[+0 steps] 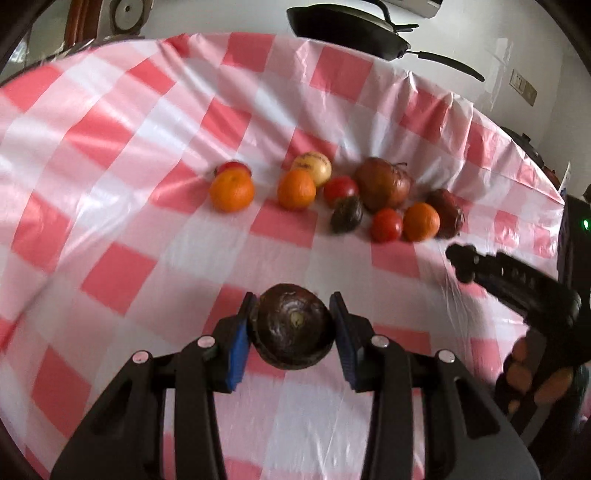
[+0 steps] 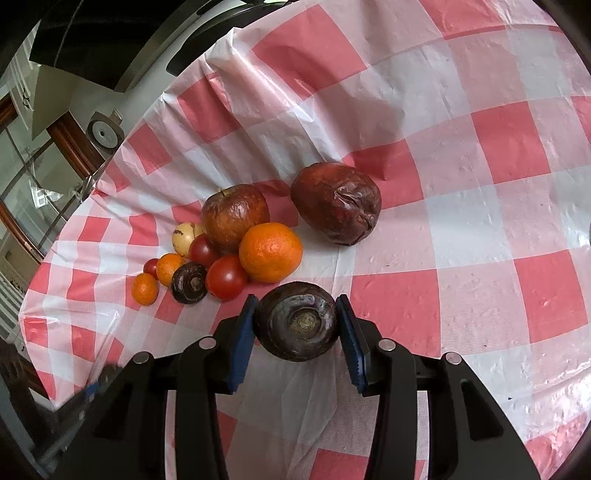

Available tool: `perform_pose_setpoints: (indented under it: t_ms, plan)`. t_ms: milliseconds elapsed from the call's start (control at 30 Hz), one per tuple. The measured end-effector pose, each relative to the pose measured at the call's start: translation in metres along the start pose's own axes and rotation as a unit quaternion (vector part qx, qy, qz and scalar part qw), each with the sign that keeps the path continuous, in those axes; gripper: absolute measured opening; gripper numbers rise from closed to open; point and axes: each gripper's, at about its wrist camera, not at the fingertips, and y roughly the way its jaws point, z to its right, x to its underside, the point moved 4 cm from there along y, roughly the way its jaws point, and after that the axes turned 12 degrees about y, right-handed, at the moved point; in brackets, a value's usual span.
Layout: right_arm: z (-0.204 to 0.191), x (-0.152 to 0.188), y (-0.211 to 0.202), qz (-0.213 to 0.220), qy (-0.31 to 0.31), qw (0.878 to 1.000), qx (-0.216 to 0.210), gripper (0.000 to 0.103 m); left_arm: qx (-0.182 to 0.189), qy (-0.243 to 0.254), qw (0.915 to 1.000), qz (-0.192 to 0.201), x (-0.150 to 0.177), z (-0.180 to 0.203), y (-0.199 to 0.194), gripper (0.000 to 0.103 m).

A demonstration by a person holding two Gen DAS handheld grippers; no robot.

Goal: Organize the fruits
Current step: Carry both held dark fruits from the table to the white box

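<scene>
Left wrist view: a dark brown, wrinkled round fruit (image 1: 291, 325) is clamped between the blue-padded fingers (image 1: 240, 343) of the left gripper (image 1: 292, 328), above the worktop covered with a glossy pink-and-white checked plastic cloth (image 1: 122, 155). A second dark brown round fruit with a ringed stem scar (image 2: 298, 320) is clamped in the right gripper (image 2: 297, 325), as seen in the right wrist view. Behind it, a bright orange tangerine (image 2: 270, 252), red tomatoes (image 2: 226, 277), a bruised red apple (image 2: 235, 216), a large shrivelled maroon fruit (image 2: 336, 202) and a pale yellow fruit with brown marks (image 2: 184, 238) are gathered in a cluster on the cloth. No legible writing or label is seen. A black frying pan (image 1: 351, 31) is seen beyond the worktop's far edge.
</scene>
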Motion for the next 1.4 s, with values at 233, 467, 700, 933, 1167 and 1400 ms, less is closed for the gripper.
perform_pose_setpoints:
  t_ms: [233, 467, 700, 933, 1167, 1400]
  plan:
    - [-0.001, 0.000, -0.001, 0.003, -0.001, 1.000, -0.002, 0.043, 0.002, 0.004, 1.0000, 0.006, -0.002, -0.001, 0.006, 0.041]
    - [0.003, -0.001, -0.009, 0.022, 0.008, 1.000, -0.011, 0.043, 0.003, -0.007, 0.9999, -0.009, -0.005, -0.007, 0.016, 0.041]
    - [0.006, 0.015, -0.037, 0.052, 0.029, 0.998, -0.023, 0.043, -0.001, -0.002, 1.0000, -0.010, 0.002, -0.004, 0.009, 0.041]
    - [-0.024, 0.083, -0.073, 0.037, -0.012, 0.998, -0.041, 0.043, -0.006, -0.004, 1.0000, 0.005, 0.025, -0.009, -0.020, 0.041]
    - [-0.057, 0.151, -0.101, 0.013, -0.043, 0.997, -0.065, 0.043, -0.016, -0.024, 0.9991, 0.032, 0.057, -0.021, -0.067, 0.041]
    - [-0.083, 0.209, -0.125, -0.018, -0.074, 0.994, -0.081, 0.043, -0.045, -0.013, 0.9978, 0.048, 0.096, -0.041, -0.124, 0.041]
